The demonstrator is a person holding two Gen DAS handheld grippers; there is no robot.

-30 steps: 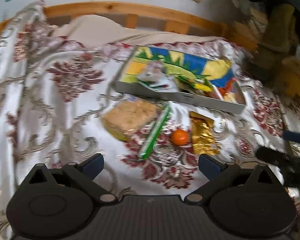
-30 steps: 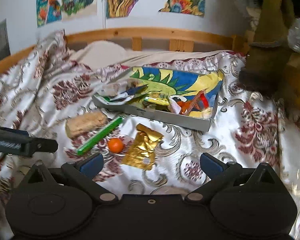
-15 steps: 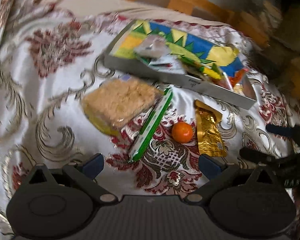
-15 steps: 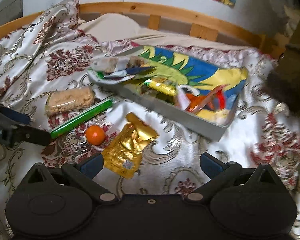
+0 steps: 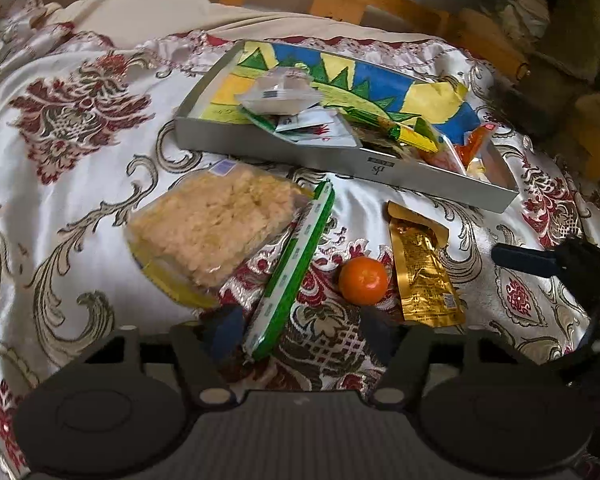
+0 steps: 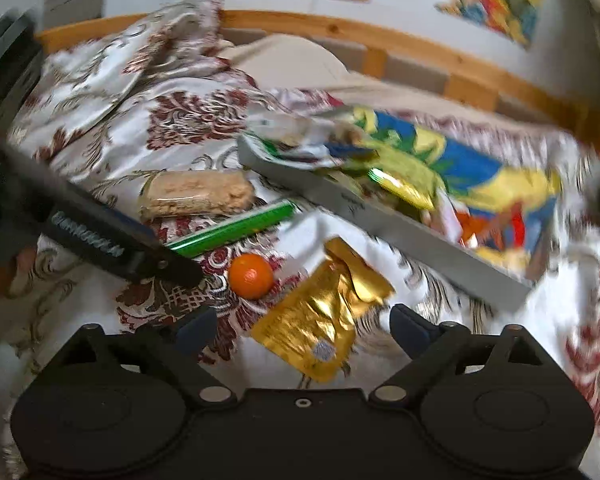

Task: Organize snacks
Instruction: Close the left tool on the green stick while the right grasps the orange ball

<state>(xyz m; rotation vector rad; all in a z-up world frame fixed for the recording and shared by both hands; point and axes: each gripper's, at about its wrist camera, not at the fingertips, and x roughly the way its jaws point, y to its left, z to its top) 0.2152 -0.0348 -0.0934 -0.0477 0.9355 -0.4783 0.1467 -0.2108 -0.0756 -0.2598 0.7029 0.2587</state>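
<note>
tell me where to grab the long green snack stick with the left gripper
Grip the green stick at its near end, pinching across its narrow width from above. It lies flat and slim on the bedspread, and that end sits between the left gripper's open jaws, which have just been closing.

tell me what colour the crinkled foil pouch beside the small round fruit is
Gold: the crinkled foil pouch shows best in the left wrist view.
</note>
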